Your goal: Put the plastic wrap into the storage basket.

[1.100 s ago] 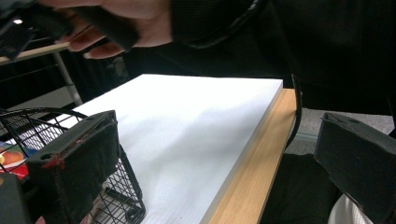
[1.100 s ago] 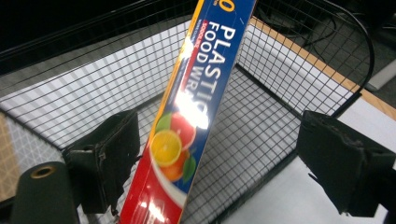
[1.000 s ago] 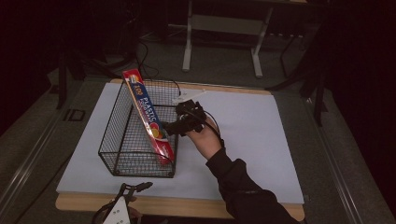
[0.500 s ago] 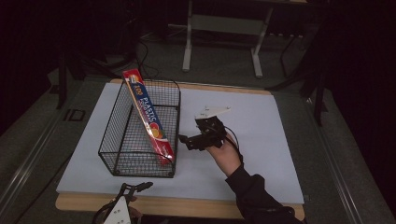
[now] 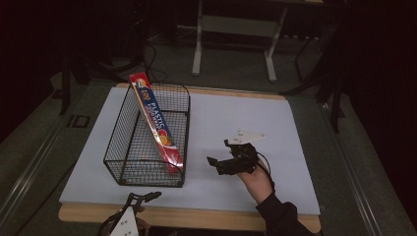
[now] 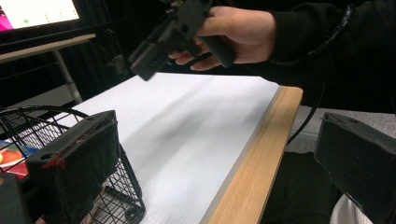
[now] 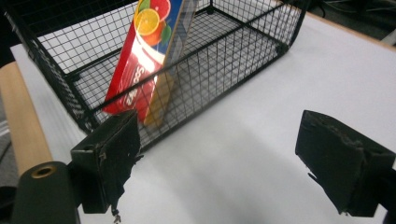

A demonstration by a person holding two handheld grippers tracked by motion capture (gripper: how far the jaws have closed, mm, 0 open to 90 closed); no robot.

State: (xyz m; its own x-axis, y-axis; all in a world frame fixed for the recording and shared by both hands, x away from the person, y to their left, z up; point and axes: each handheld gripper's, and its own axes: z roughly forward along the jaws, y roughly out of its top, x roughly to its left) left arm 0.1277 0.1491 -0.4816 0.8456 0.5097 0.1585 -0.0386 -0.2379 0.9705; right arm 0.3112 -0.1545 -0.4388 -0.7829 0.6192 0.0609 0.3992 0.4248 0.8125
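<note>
A black wire basket [image 5: 129, 147] stands on the left half of the white mat. Inside it a long red and blue plastic wrap box [image 5: 156, 123] leans tilted, its top end poking above the rim. In the right gripper view the basket [image 7: 243, 51] and the box [image 7: 149, 56] lie just ahead. My right gripper [image 5: 219, 156] hovers low over the mat to the right of the basket, pointing at it, open with nothing between its jaws [image 7: 226, 158]. My left gripper [image 5: 143, 196] rests at the table's front edge, open and empty [image 6: 215, 163]. It looks across at the right gripper [image 6: 154, 46] in its hand.
The white mat [image 5: 236, 118] covers the table, with a wooden edge [image 5: 196, 219] along the front. Behind the table a metal stand [image 5: 231, 44] sits on the dark floor. A lit screen [image 6: 37, 11] shows far off in the left gripper view.
My right gripper has drawn away from the box and basket, moving right, toward the front edge and lower. The box stays leaning in the basket. The left gripper has not moved.
</note>
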